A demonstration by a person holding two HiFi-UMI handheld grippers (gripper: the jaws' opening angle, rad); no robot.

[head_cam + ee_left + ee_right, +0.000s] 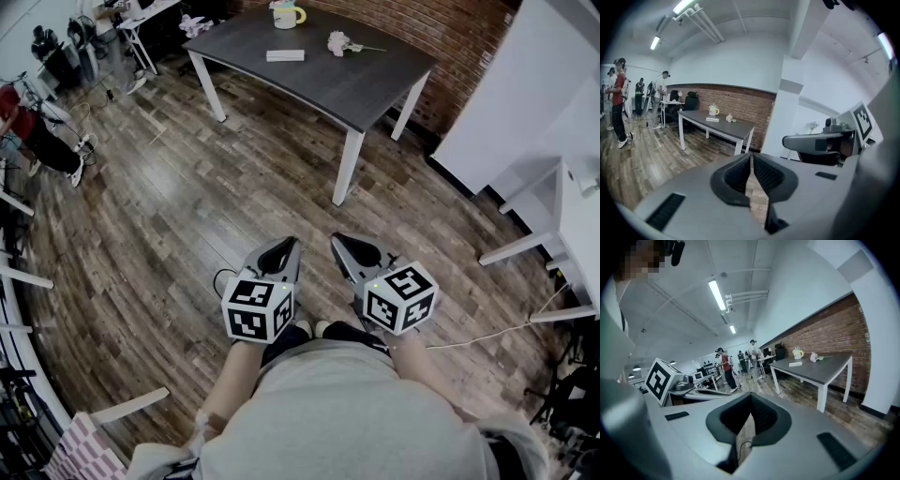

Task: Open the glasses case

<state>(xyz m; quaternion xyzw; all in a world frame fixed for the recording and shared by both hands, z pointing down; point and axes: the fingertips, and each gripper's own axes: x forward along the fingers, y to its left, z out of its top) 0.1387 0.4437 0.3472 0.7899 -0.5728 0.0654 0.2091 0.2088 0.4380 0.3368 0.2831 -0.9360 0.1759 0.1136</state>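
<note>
Two closed, empty tools — left hand-held gripper point(289, 246), right hand-held gripper point(339, 242) — over plank floor point(187, 206), dark table point(356, 84) ahead

The left gripper point(289, 246) is matt grey plastic, the floor point(187, 216) grainy wood, the wall point(459, 47) rough brick.

Open wooden floor point(187, 216) stretches from the left claw point(289, 246) and right claw point(339, 242) to the dark worktop point(356, 89) well ahead. A white desk point(574, 220) flanks the right. On the worktop, mug point(286, 14), glasses case point(285, 55) and flower sprig point(339, 42) stand apart.
</note>
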